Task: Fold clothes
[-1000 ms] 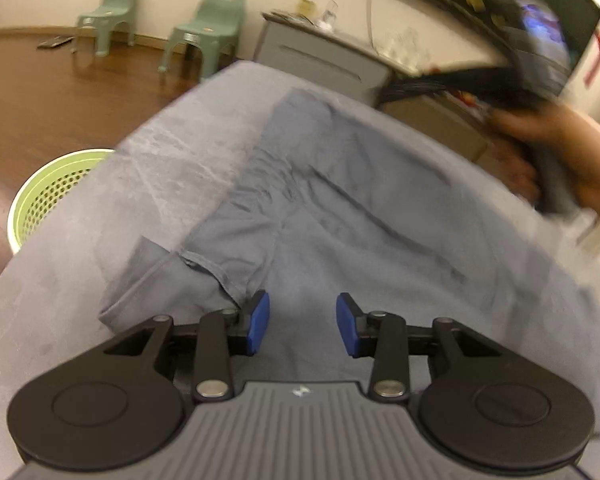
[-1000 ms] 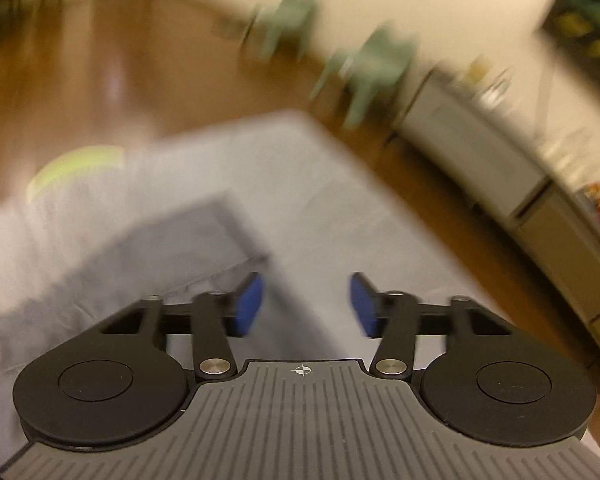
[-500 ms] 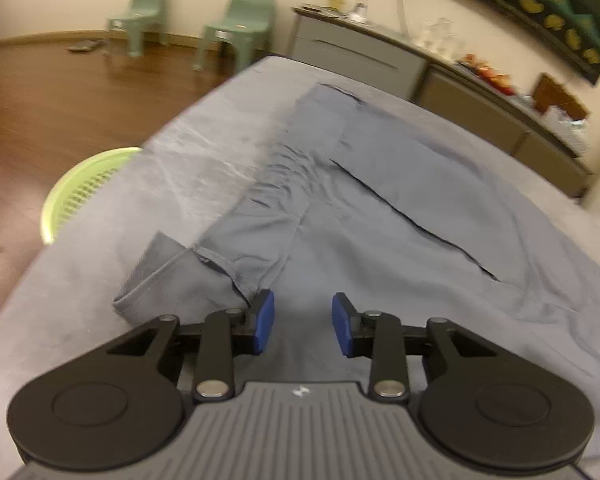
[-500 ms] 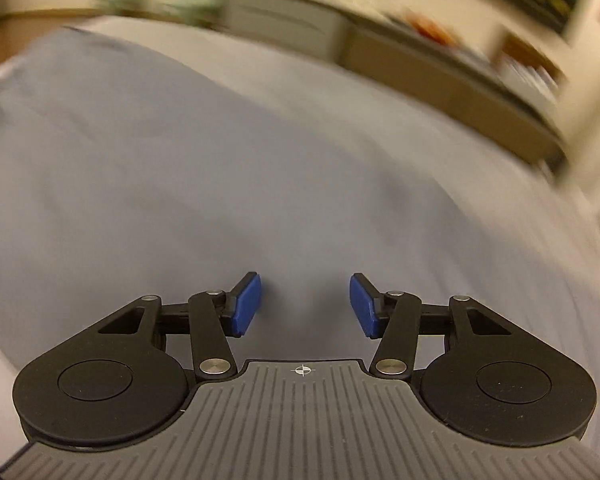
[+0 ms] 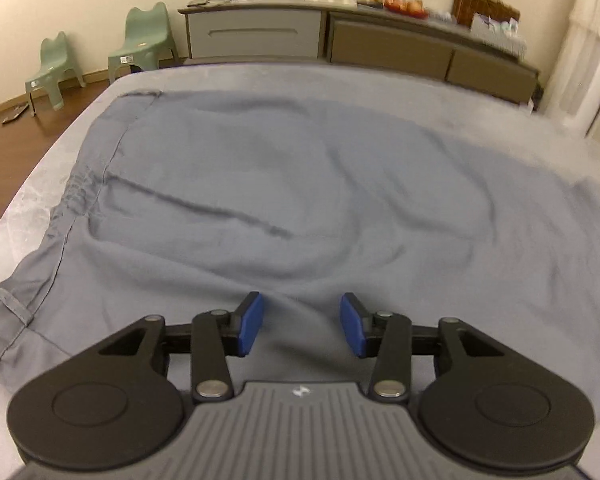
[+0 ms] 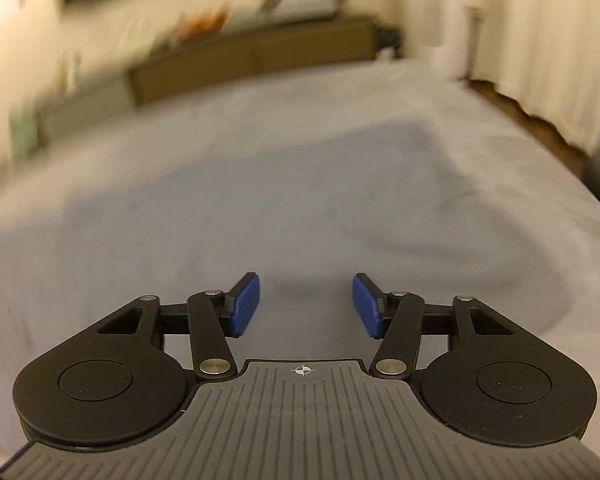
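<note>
I swing both grippers, left (image 5: pixel 300 326) and right (image 6: pixel 306 304), across the grey garment (image 5: pixel 300 184); fingers have just been opening, released, nothing between them, seeking new edges toward twelve o'clock.

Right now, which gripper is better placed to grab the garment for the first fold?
Left, likely. The left gripper has just been opening, nothing clamped, over a crease of the grey garment. The right gripper, also opening and empty, has a blurred view.

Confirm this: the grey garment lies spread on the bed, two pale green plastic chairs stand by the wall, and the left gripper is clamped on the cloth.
Not clamped. The left wrist view shows the left gripper open above the grey garment, gripping nothing. The rest holds.
</note>
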The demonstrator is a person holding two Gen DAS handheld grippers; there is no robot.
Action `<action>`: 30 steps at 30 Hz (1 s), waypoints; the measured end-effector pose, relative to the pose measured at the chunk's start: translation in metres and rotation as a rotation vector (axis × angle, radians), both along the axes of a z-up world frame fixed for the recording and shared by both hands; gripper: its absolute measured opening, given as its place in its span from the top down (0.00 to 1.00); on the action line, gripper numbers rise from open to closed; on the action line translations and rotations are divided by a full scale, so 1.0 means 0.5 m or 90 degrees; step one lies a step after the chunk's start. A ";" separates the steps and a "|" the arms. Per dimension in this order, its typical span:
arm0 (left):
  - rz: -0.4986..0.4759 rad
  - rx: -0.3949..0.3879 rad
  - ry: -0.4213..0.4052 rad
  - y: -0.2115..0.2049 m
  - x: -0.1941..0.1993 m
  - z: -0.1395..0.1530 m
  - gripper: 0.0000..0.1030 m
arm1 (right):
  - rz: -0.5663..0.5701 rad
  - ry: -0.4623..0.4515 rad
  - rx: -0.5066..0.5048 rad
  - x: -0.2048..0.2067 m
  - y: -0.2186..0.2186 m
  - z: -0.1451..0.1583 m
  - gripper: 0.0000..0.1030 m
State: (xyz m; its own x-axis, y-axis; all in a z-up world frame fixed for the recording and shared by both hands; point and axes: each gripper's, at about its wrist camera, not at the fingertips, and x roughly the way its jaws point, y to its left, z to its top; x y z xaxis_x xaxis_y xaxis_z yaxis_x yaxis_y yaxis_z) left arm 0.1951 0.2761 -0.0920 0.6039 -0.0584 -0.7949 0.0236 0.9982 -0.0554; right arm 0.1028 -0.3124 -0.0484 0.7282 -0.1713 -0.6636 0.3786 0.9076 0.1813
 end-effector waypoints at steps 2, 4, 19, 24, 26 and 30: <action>0.005 -0.032 -0.018 -0.012 0.000 0.020 0.57 | -0.061 -0.033 -0.016 -0.026 -0.074 0.018 0.20; -0.002 -0.067 -0.024 -0.036 0.006 0.035 0.57 | -0.104 -0.033 -0.041 -0.023 -0.141 0.017 0.20; -0.407 -0.035 -0.122 -0.519 0.121 0.095 0.28 | 0.020 0.076 -0.108 0.256 -0.167 -0.059 0.64; -0.502 0.063 -0.095 -0.715 0.185 0.009 0.26 | 0.048 0.074 -0.115 0.248 -0.168 -0.067 0.82; -0.524 0.085 -0.085 -0.760 0.193 -0.023 0.33 | 0.055 0.065 -0.107 0.249 -0.179 -0.069 0.83; -0.521 0.099 -0.085 -0.778 0.191 -0.050 0.56 | 0.050 0.043 -0.090 0.252 -0.197 -0.064 0.81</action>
State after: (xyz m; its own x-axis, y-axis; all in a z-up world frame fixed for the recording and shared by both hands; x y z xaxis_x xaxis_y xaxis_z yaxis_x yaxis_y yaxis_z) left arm 0.2908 -0.1126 -0.1169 0.5081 -0.4136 -0.7555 0.7391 0.6598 0.1358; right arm 0.2289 -0.4108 -0.0805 0.6978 -0.2100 -0.6849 0.3123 0.9496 0.0270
